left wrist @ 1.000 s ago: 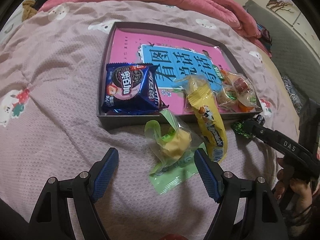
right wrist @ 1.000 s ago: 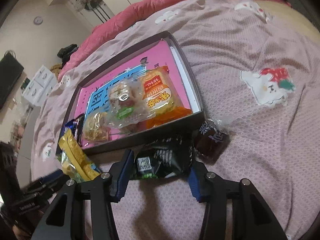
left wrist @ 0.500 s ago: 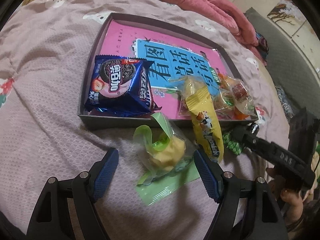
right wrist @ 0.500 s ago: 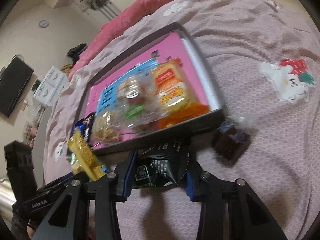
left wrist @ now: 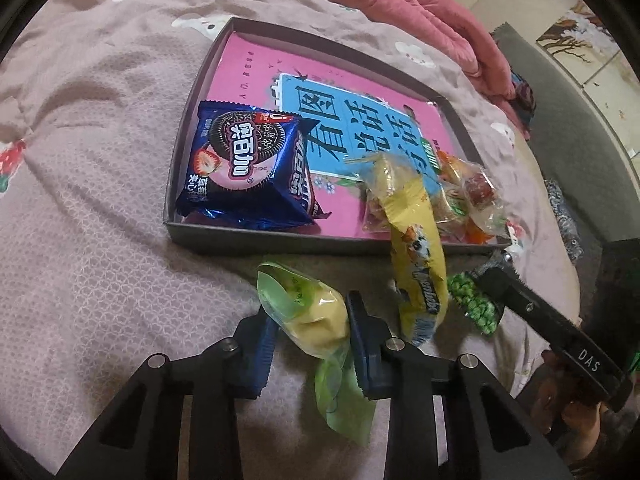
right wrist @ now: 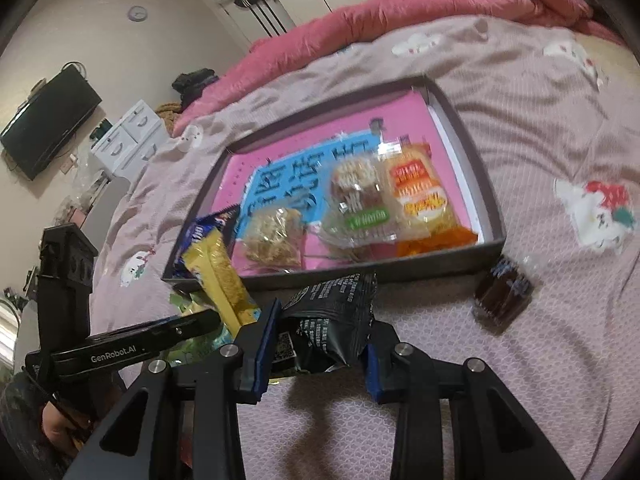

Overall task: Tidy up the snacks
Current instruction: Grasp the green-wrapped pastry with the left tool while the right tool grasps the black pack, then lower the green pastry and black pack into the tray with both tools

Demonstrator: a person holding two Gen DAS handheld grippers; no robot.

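The left gripper [left wrist: 308, 316] is clamped on the green-wrapped pastry [left wrist: 316, 316], which sits on the bedspread [left wrist: 100, 240] just outside the near wall of the tray [left wrist: 280, 240]. The pastry appears light and soft under a slippery film wrapper; it probably crushes under pressure, so take hold across the filled middle, not the loose tail hanging below the jaws.

Inside the tray, at the near left corner, lies the blue cookie pack [left wrist: 248, 168], printed with large white Chinese characters and a strawberry picture. The tray floor carries a pink and blue printed sheet [left wrist: 360, 128] with large black Chinese characters.

The yellow bar packet [left wrist: 416, 248] lies across the near wall, half in and half out; its lettering is partly legible but cannot be read with certainty. At the near right corner lies a cluster of clear-wrapped snacks [left wrist: 460, 200].

The right gripper [right wrist: 320, 344] grasps the black foil packet [right wrist: 332, 320] in front of the near wall. Small white print and a QR code show on it; the text is illegible. The foil appears light, crinkly and compliant; grip the body, not the sealed edge. The gripper arms read "GenRobot.AI" and "DAS".

A dark brown wrapped sweet [right wrist: 504, 292] rests on the bedspread just outside the near right corner.
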